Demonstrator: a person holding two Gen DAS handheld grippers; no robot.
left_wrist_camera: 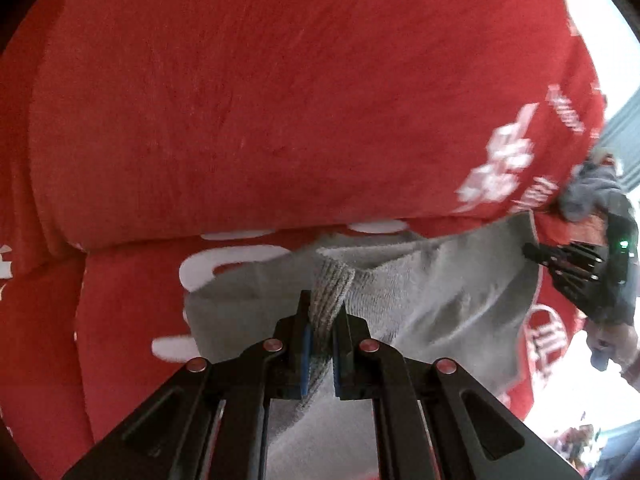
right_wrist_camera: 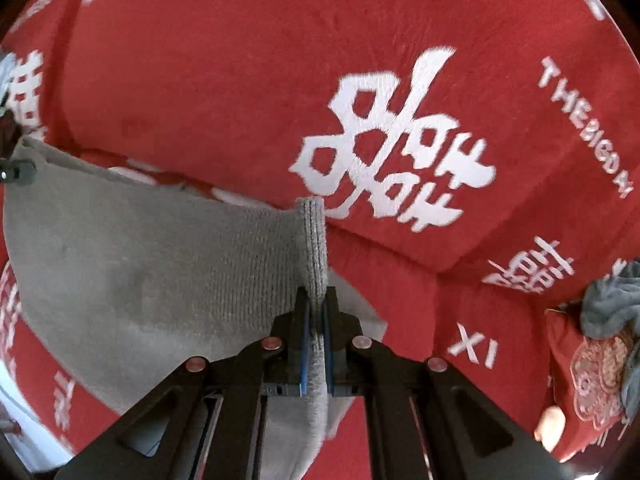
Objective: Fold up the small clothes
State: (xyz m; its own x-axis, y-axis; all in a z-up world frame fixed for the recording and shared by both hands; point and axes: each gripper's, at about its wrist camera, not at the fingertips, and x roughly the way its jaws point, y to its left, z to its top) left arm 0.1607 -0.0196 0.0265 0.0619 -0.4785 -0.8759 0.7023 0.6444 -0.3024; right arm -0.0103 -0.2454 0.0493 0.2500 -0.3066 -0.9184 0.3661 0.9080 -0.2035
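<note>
**Grey knit garment held up between both tongs, over red sofa**

Grey ribbed cloth, the garment (left_wrist_camera: 424, 292), hangs spread between the two grippers in front of a red sofa cover (left_wrist_camera: 240, 100) printed with white characters.

Left tongs (left_wrist_camera: 322, 320): clenched on a bunched, ribbed edge of the garment. Fabric runs between the blue pads and out past the tips. Tongs point forward toward the seam between sofa back and seat cushion.

Right tongs (right_wrist_camera: 316, 304): also clenched on the garment (right_wrist_camera: 160, 264), on a ribbed band that stands upright above the tips. Cloth stretches off to the left of that view, with its far corner up by the left tongs at the frame edge. In the left wrist view the right tongs (left_wrist_camera: 536, 250) show at the right, pinching the garment's other corner; a green LED is lit on the body.

Garment's upper edge is fairly taut between the two grips, lower part sagging; whether it touches the seat I can't tell.

Darker grey cloth (right_wrist_camera: 612, 304) lies crumpled on a red patterned cushion (right_wrist_camera: 592, 372) at the far right of the right wrist view, well apart from the held garment.
</note>
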